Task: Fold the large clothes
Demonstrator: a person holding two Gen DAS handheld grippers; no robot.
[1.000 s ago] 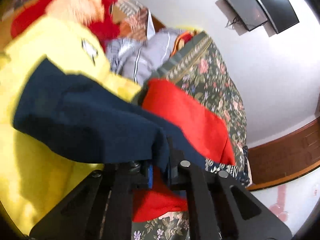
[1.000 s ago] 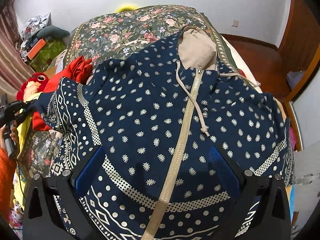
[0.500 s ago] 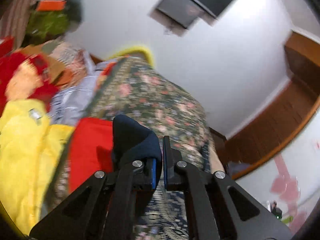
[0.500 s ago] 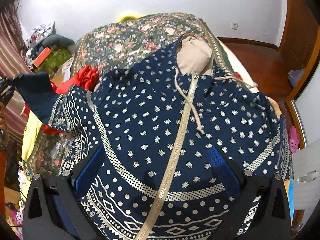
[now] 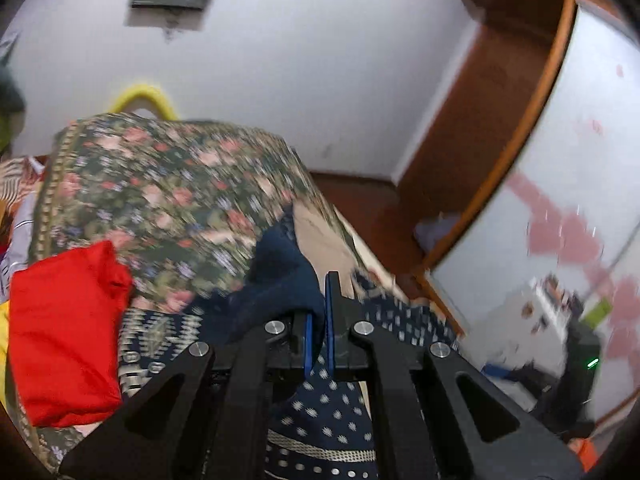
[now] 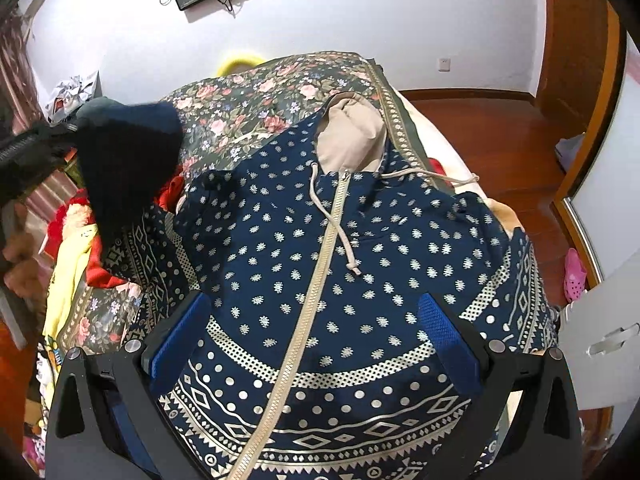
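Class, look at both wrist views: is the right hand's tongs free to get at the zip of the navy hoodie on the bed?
Probably yes. The right tongs stand open, empty, above the hoodie, its zip running bare between them. The left tongs hold the sleeve up, off to one side.

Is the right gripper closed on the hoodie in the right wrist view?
No: the right gripper stands wide open above the navy patterned hoodie, with its blue pads far apart and clamping no fabric.

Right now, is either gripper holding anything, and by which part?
The left gripper is shut on the plain navy sleeve end of the navy patterned zip hoodie, lifted off the bed. The right gripper is open, holding nothing.
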